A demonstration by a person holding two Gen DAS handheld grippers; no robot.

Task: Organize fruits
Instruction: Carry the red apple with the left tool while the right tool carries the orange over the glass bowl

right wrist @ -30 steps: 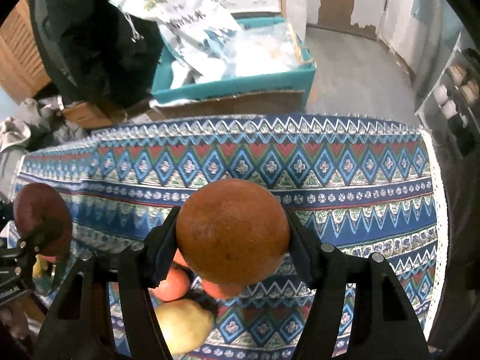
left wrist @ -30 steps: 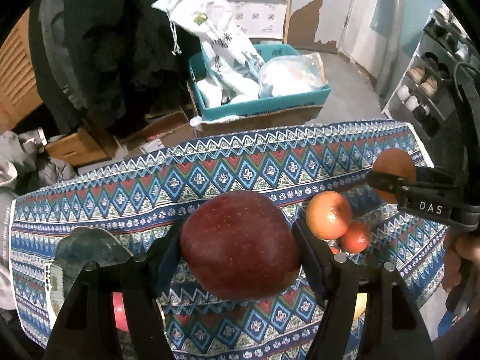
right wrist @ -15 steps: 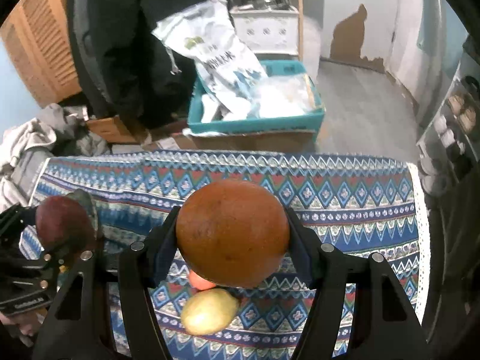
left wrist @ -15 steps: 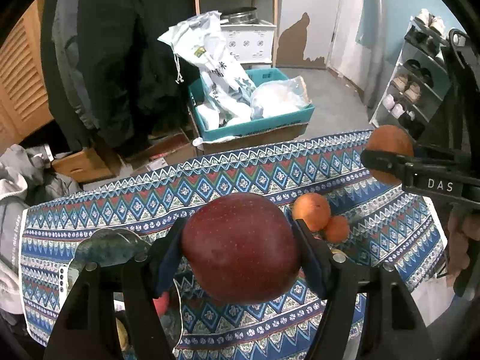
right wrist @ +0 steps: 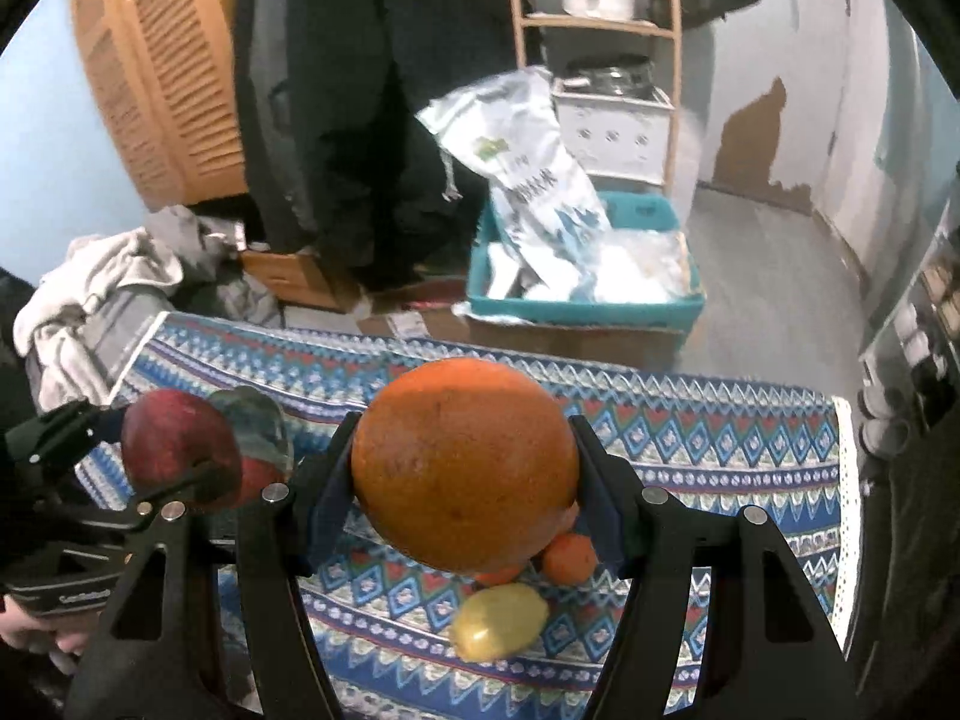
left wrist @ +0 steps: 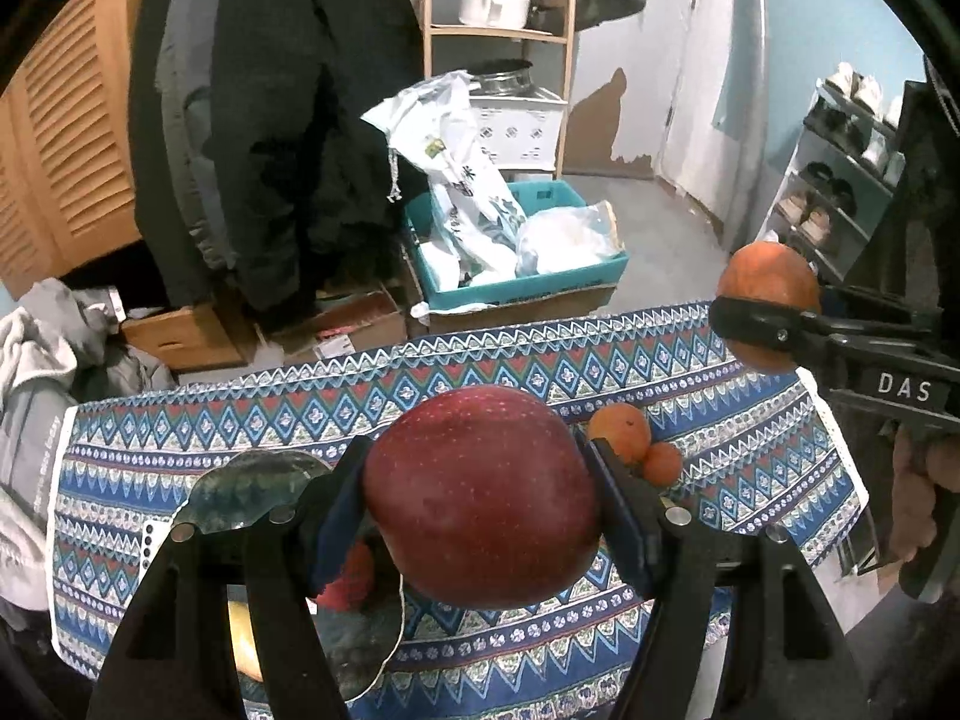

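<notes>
We hold a fruit in each tool above the table [left wrist: 750, 450]. Our left tool [left wrist: 480, 498] is clamped on a red apple [left wrist: 480, 495], its pads pressing the two flanks; the apple is near round, a little wider than tall, and its broad side faces the camera — we cannot see stem or base, so which way its core points we cannot tell. Our right tool [right wrist: 462, 474] is clamped on a big orange [right wrist: 462, 468], also gripped at the sides and clear of the cloth. On the table beneath it lie a yellow fruit [right wrist: 498, 621], its long axis running across the right view, and just beside it two small oranges [left wrist: 621, 432] touching each other. A glass bowl [left wrist: 252, 489] sits on the left, partly behind the left tool.
</notes>
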